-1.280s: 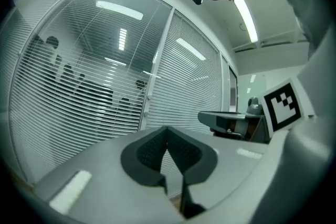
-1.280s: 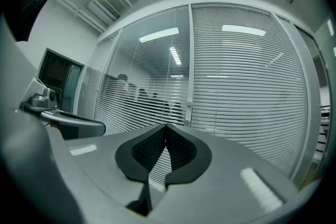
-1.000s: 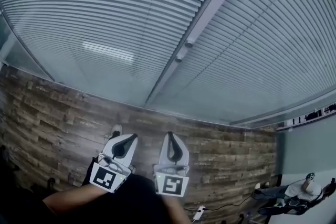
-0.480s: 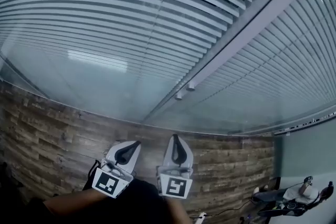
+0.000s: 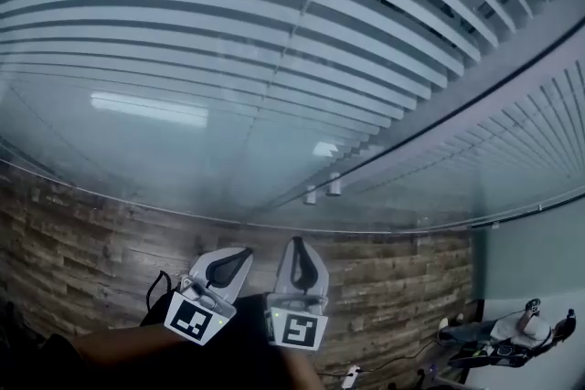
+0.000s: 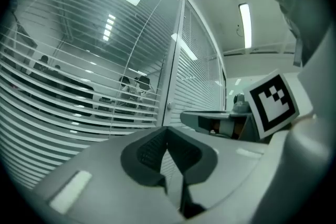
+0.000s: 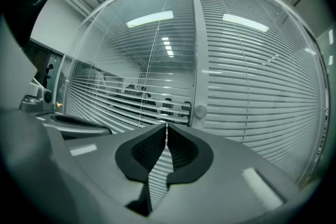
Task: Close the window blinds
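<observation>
Since a second ago the window blinds [image 5: 228,41] have grown much larger in the head view, their slats broader and wider spaced, and the pale window post [image 5: 512,87] has swung off toward the upper right, while both grippers have kept their place low in the middle. The blinds hang behind glass at the far side of the scene, filling the upper part of the head view. On the pane left of the post the slats stand open with dark gaps between them, and dim shapes show through. The right-hand blind [image 5: 539,132] has finer, closer-set slats. Two small knobs [image 5: 311,195] [image 5: 335,187] sit side by side at the foot of the post. In the right gripper view one round knob [image 7: 200,111] shows on the post just beyond the jaws, and a thin cord [image 7: 152,60] hangs in front of the left pane. The left gripper [image 5: 243,253] and the right gripper [image 5: 297,244] lie side by side near the person, pointing at the window and apart from it. Each is clenched, its pad tips meeting with nothing between them, as the left gripper [image 6: 168,129] and right gripper [image 7: 166,126] show in their own views. Below the glass runs a wood-plank floor [image 5: 82,242], with a white power strip [image 5: 348,373] on it at the near right.
</observation>
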Demonstrator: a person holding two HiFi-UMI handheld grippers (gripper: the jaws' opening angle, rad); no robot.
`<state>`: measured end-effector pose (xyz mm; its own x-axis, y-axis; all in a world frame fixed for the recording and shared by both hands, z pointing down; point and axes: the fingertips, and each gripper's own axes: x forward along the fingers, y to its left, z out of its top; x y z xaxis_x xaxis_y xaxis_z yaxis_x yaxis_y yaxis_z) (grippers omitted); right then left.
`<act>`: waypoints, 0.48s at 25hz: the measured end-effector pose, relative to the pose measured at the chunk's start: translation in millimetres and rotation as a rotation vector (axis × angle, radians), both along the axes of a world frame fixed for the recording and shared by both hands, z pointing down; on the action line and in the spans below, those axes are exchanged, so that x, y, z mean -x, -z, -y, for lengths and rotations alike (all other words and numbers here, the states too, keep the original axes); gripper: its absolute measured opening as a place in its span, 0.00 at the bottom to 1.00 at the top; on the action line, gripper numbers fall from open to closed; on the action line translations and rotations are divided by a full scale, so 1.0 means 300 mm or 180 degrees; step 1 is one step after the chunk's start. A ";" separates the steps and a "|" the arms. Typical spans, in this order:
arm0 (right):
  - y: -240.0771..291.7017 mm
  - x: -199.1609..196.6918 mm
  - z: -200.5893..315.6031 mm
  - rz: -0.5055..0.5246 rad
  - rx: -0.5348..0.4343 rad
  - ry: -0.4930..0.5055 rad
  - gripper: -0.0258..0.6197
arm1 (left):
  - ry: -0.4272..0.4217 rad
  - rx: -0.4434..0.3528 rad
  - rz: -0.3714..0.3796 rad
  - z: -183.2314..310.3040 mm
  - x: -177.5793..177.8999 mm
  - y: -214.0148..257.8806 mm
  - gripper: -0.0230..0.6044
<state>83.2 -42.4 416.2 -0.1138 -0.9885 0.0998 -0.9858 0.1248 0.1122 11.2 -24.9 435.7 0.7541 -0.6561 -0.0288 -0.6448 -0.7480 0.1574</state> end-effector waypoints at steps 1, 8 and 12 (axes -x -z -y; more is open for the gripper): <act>-0.004 0.002 0.011 0.0009 -0.0003 0.0013 0.04 | 0.0011 0.0010 -0.0008 0.013 0.000 -0.006 0.04; 0.024 -0.080 0.114 -0.0095 -0.0097 0.0060 0.08 | 0.0213 0.0022 0.0040 0.122 -0.035 -0.007 0.04; 0.033 -0.149 0.155 -0.0120 -0.0118 -0.0037 0.11 | 0.0275 -0.0038 0.0068 0.165 -0.060 0.011 0.04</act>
